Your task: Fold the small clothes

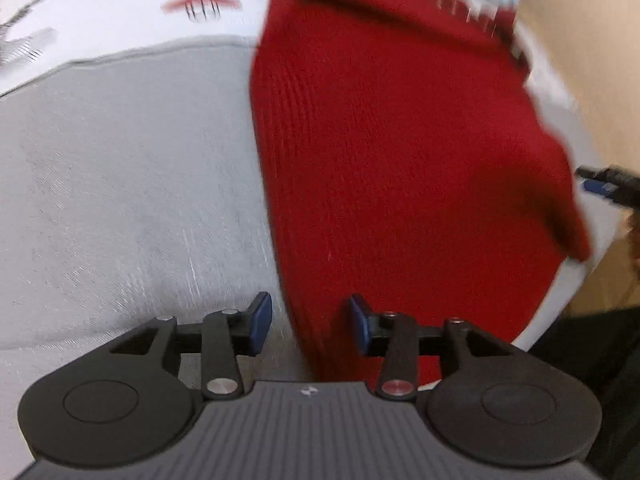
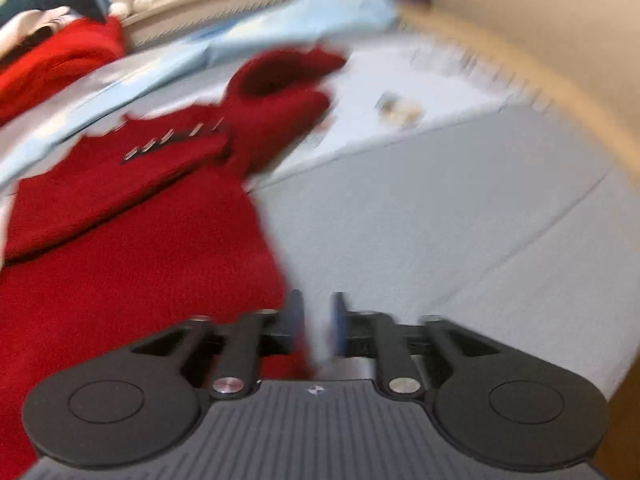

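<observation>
Both tongs are spread apart and pinch nothing. My left gripper sits low in its frame, over the left edge of the red knit sweater. My right gripper is low in its frame, just past the sweater's right edge. I see the sweater lying flat on a grey blanket. Light blue cloth lies beyond it, near the top.

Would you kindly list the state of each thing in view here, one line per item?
Red knitted garment: spread flat on the grey bed cover, one sleeve out to the side, not held.
Left hand-held gripper: open, over the garment's edge, pads not pressing it.
Right hand-held gripper: open, nothing gripped, beside the garment's edge.
Light blue cloth: lying loose beyond the garment.
</observation>
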